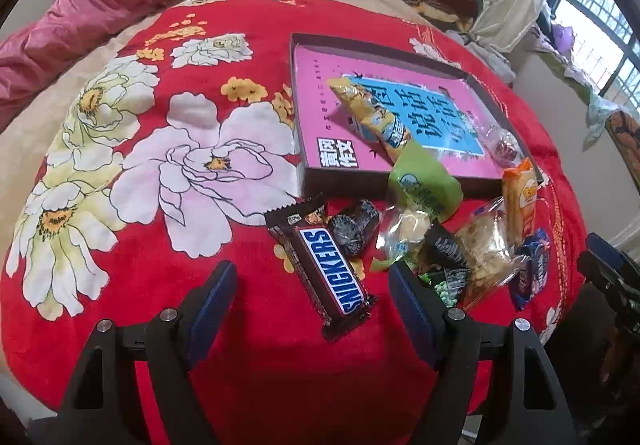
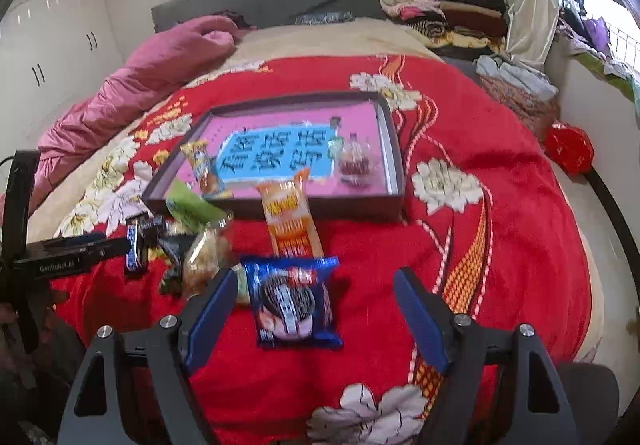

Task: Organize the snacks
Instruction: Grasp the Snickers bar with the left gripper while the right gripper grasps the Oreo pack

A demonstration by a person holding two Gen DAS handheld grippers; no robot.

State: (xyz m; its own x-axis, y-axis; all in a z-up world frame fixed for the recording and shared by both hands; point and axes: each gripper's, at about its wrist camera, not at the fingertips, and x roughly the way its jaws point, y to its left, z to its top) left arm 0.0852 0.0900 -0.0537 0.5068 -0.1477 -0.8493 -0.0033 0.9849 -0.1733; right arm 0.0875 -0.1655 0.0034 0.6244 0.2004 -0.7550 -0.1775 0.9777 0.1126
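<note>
Bed with plush red floral blanket (image 1: pixel 248 377), pink quilt (image 1: pixel 92 9), folded clothes by the window | shallow dark box (image 2: pixel 394 161) holds a yellow packet, probably also a clear-wrapped sweet | glossy Snickers bar (image 1: pixel 326 265) lies lengthwise between released left hand-held gripper (image 1: pixel 312 285) fingers, pointing boxward | right hand-held gripper (image 2: pixel 316 295) released around blue cookie packet (image 2: pixel 294 301).

The left gripper (image 1: pixel 312 285) hovers with its jaws spread wide over a Snickers bar (image 1: pixel 326 265) lying on the red floral blanket (image 1: pixel 160 265). Beside it sits a heap of snack packets (image 1: pixel 452 245). Beyond, a shallow box (image 1: pixel 298 117) holds 1 yellow packet (image 1: pixel 372 117).
</note>
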